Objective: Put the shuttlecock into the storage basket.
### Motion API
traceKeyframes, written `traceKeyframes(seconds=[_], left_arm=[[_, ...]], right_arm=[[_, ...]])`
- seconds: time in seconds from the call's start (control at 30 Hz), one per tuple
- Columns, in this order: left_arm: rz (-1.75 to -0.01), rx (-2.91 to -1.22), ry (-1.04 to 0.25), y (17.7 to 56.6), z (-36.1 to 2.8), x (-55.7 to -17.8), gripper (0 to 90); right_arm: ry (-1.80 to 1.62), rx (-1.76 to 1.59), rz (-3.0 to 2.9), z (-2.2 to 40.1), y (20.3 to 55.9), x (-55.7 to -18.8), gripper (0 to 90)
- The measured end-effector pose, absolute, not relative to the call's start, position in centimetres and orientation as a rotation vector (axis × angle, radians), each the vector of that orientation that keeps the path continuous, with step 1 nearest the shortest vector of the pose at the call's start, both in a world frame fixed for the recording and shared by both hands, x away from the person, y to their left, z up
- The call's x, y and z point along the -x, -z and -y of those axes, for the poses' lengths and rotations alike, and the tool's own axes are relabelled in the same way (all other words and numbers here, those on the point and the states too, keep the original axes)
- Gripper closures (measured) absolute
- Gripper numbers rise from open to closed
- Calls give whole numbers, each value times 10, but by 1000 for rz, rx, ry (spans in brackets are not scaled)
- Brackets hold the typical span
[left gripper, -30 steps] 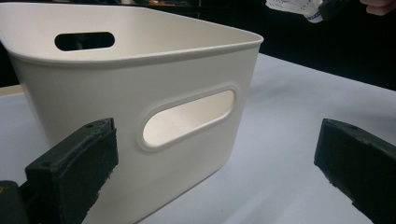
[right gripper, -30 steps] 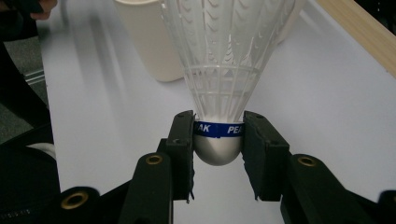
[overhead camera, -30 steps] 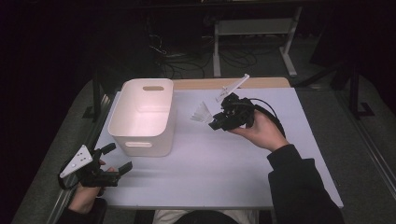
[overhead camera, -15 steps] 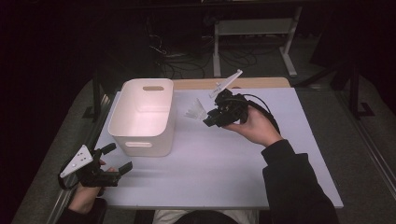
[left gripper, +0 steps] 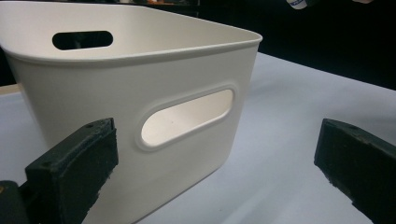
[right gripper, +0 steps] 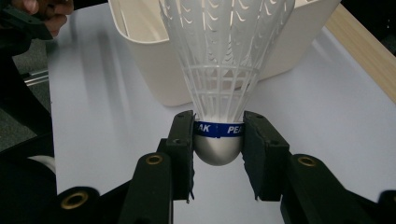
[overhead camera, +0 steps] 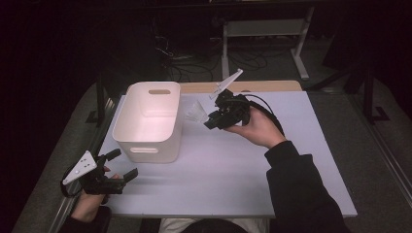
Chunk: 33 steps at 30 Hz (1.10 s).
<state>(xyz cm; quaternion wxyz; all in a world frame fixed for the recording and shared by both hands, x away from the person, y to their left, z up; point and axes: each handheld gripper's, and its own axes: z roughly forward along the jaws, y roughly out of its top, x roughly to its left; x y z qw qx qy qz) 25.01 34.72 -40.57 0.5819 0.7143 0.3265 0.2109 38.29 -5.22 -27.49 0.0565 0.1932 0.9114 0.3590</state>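
The right tool grips a white plastic shuttlecock by its cork, just beside the white plastic bin. Best carry it above the rim before releasing. The left tool, open, waits near the bin's front.

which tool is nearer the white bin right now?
Right. The right tool holds a shuttlecock just beside the white bin's right wall, raised off the table. The left tool sits open at the near left corner, slightly farther off.
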Motion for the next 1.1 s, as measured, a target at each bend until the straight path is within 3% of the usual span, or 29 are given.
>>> traceKeyframes(seconds=[1.1], left_arm=[[-759, -1669, -490, 406, -347, -250, 0]], right_arm=[[-1104, -485, -2775, 10, 252, -399, 638]])
